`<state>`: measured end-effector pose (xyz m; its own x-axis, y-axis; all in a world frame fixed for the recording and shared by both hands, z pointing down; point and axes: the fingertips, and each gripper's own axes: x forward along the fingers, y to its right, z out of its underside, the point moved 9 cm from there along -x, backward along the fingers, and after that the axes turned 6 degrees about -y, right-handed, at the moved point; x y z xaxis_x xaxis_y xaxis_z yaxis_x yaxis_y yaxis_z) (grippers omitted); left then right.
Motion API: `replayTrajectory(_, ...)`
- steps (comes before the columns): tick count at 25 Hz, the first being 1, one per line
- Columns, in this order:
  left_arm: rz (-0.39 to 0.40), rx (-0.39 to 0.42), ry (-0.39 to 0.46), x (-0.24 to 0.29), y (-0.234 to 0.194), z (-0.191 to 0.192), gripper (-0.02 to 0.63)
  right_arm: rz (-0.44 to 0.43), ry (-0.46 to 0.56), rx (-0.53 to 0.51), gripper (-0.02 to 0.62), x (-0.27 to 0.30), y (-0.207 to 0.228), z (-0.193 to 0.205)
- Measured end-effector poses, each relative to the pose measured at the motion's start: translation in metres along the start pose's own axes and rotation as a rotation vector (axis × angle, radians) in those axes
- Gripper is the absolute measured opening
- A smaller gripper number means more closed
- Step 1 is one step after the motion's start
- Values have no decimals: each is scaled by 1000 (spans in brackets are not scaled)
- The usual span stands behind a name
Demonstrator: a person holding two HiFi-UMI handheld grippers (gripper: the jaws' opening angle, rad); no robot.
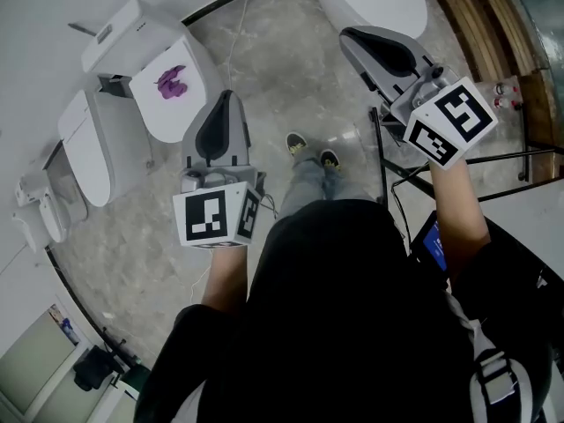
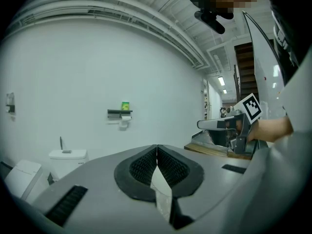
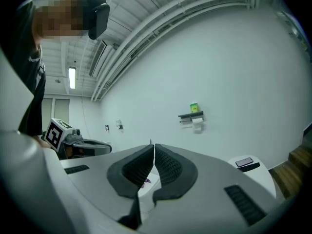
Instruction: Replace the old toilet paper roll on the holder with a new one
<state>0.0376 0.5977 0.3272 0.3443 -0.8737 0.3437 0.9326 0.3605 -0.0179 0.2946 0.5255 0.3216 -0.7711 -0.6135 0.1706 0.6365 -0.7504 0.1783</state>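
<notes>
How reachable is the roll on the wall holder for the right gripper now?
Probably not yet: the roll hangs on the far wall, well beyond the right gripper. Nothing seems to block the way.

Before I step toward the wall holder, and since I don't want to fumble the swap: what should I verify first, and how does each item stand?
1. Left gripper empty: ok, jaws together, nothing between them.
2. Right gripper empty: ok, jaws together, nothing between them.
3. Holder in sight: ok, on the wall ahead, with a roll under it.
4. Holder within reach: not ok, it looks far across the room.
5. New roll found: cannot tell; only a green item stands on the holder.
</notes>
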Motion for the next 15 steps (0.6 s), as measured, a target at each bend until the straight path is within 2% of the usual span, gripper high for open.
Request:
replayTrajectory(6, 30, 5, 27, 28, -31, -9, 23, 20, -17, -48, 20, 28, 9, -15)
replayTrajectory(11, 29, 13, 45, 53, -67, -22, 23, 16, -15, -22, 20, 64, 26, -31)
replayTrajectory(15, 24, 13, 51, 56, -86, -26, 23, 26, -33, -46, 20, 82, 28, -41)
